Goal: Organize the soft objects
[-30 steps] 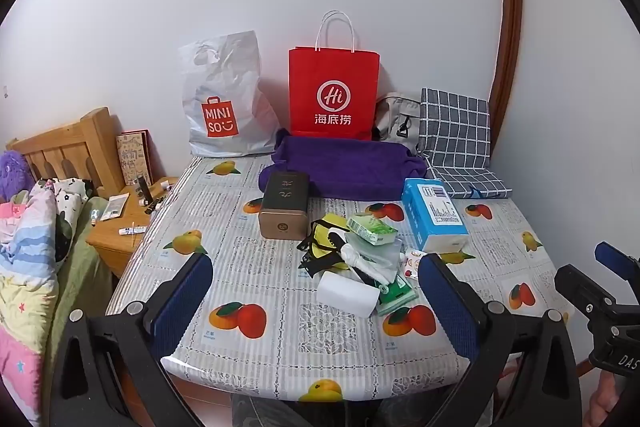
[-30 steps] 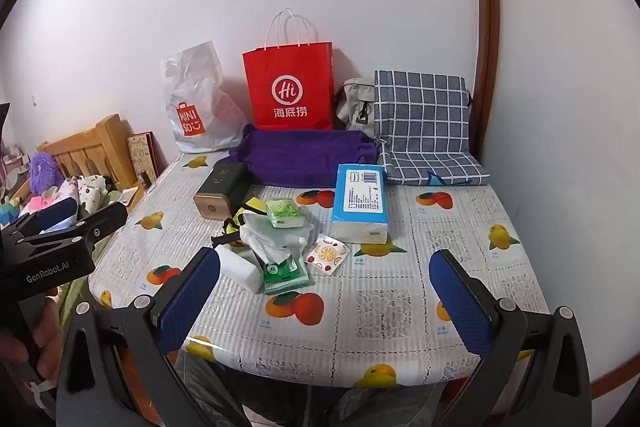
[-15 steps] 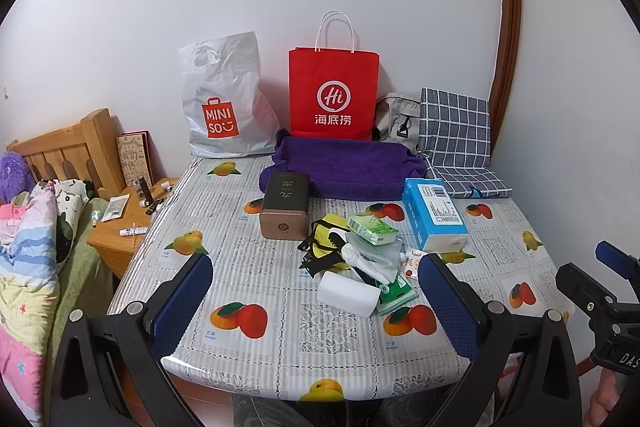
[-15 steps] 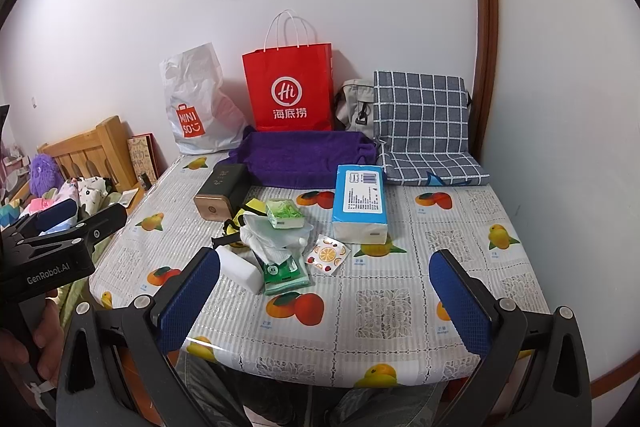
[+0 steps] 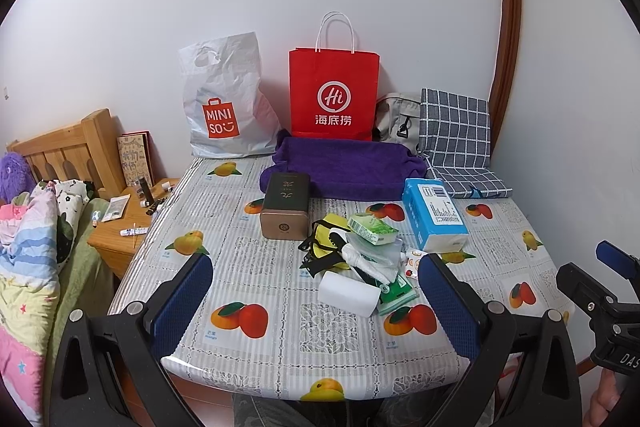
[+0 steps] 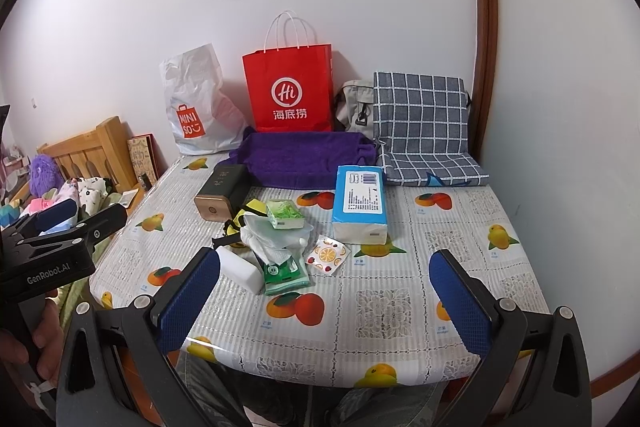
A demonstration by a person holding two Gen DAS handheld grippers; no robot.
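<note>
Against a plain white wall, the counter point(image 5: 280, 331) wears a glossy plastic cloth printed with fruit and lace squares. At 12 o'clock stand a stiff red paper bag point(image 5: 334, 95) and a crinkled white plastic bag point(image 5: 224, 99), with a plush purple towel point(image 5: 344, 167) bunched before them and a checked grey cushion point(image 5: 456, 135) at 2 o'clock. A wooden bed frame point(image 5: 64, 147) and bedding sit at 9 o'clock.

Mid-counter lies a loose heap: a blue tissue pack point(image 6: 361, 203), a green tissue packet point(image 6: 285, 214), a white foam-like block point(image 6: 238, 269), crumpled clear plastic point(image 6: 272, 239) and a dark boxy tin point(image 5: 285, 205).

Left tool point(image 5: 316, 301) and right tool point(image 6: 324, 303) hover over the near edge, both released, fingers wide apart, grasping nothing.
</note>
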